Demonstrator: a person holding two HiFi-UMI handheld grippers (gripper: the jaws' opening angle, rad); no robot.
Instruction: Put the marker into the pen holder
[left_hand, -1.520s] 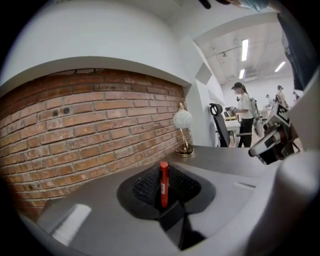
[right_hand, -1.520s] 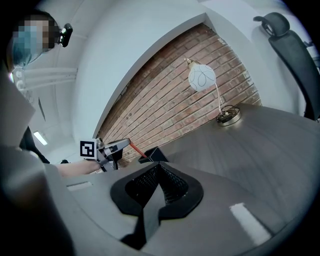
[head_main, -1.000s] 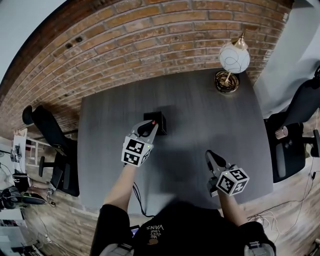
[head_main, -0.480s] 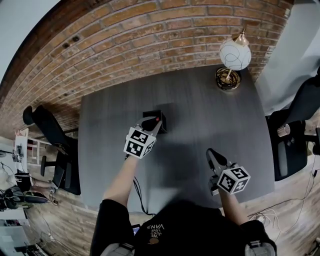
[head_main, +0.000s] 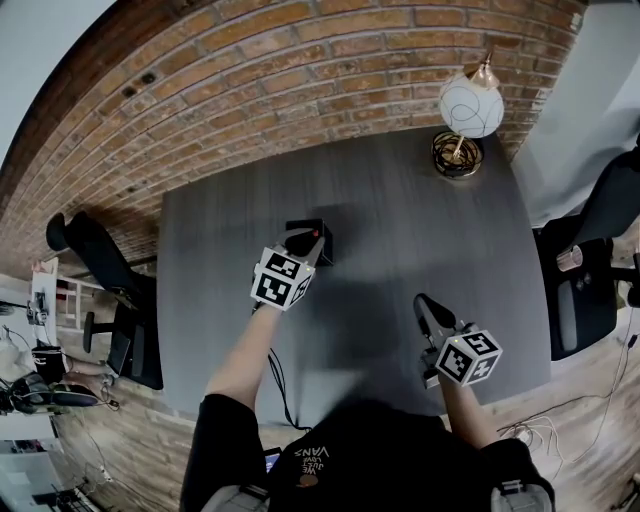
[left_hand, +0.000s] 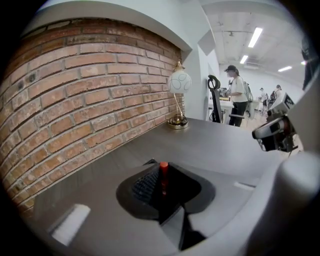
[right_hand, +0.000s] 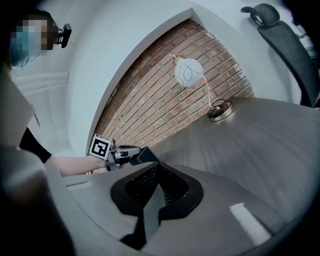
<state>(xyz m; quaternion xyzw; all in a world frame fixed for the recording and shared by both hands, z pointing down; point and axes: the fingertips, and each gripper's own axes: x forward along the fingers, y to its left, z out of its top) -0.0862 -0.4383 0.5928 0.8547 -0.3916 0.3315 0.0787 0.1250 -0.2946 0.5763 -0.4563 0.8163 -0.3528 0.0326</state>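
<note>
The red marker (head_main: 313, 237) is pinched in my left gripper (head_main: 305, 244), whose jaws are shut on it. Its red end (left_hand: 163, 172) sticks up between the dark pads. In the head view the marker hangs directly over the black pen holder (head_main: 318, 236), which stands near the middle of the dark grey table (head_main: 400, 230); the gripper covers most of the holder. My right gripper (head_main: 423, 303) hovers over the table's near right part, shut with nothing between its jaws (right_hand: 154, 192). From the right gripper view, the left gripper (right_hand: 131, 152) sits against the holder (right_hand: 146, 155).
A white globe lamp (head_main: 468, 106) on a brass base stands at the table's far right corner. A brick wall (head_main: 300, 80) runs behind the table. Black office chairs stand to the left (head_main: 100, 275) and right (head_main: 590, 250). A person (left_hand: 235, 95) stands far off.
My left gripper has carried the marker a little farther from me, so it now hangs over the pen holder. The right gripper has hardly moved.
</note>
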